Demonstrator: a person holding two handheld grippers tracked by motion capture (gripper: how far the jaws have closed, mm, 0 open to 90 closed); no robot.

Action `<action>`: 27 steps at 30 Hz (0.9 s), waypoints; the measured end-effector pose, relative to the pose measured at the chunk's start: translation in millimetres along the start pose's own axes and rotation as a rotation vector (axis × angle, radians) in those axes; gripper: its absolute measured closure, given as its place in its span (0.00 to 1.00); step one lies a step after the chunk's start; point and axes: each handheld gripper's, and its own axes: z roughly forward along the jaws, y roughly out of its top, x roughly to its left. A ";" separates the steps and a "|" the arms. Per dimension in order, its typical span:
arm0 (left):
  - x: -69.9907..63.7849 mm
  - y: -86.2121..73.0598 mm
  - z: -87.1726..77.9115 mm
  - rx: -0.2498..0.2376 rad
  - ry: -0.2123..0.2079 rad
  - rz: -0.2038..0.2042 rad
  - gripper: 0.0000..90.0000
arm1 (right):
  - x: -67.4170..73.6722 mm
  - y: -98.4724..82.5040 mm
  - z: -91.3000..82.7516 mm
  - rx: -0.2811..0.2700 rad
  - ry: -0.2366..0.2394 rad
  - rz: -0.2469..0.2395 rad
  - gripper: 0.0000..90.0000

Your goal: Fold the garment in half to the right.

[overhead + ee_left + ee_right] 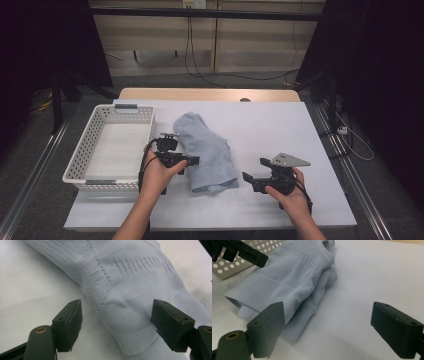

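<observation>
Knit garment lies between two low hands, jaws apart.

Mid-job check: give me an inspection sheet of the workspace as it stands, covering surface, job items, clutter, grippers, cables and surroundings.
Surface: white table top, flat, with a wooden strip along the far edge.
Job's things: pale blue garment folded at mid-table; white perforated basket to its left, nothing seen inside.
Clutter: nothing seen.
Grippers: left gripper open, jaws astride the garment's edge, pads not pressing; right gripper open over bare table beside the garment, holding nothing.
Cables: black cables hang at the back wall and run along the floor; a light one lies right of the table.
Surroundings: dark curtains on both sides, floor rails, grey carpet.
</observation>
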 end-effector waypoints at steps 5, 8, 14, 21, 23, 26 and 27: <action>-1.2 -4.3 6.6 0.006 -0.001 -0.006 0.25 | 0.4 -0.1 0.9 0.001 0.002 0.000 0.13; -2.4 -7.6 12.6 0.013 -0.002 -0.012 0.24 | 0.5 -0.2 0.8 0.001 0.002 -0.001 0.13; -7.8 -10.0 21.8 0.020 0.005 -0.011 0.24 | 0.9 -0.2 0.9 0.001 0.001 -0.003 0.13; -9.8 -10.6 28.6 0.030 -0.009 -0.017 0.25 | 0.0 -0.6 -1.7 0.001 -0.008 -0.003 0.13; -10.7 -10.6 30.9 0.032 -0.014 -0.015 0.26 | -0.6 -0.8 -3.2 -0.003 -0.011 -0.002 0.13; -13.3 -10.0 33.2 0.032 -0.012 -0.009 0.26 | -1.3 -1.6 -4.6 -0.003 -0.015 -0.004 0.13; -14.2 -10.0 34.0 0.030 -0.009 -0.011 0.27 | -1.5 -1.9 -5.0 -0.001 -0.018 -0.003 0.13</action>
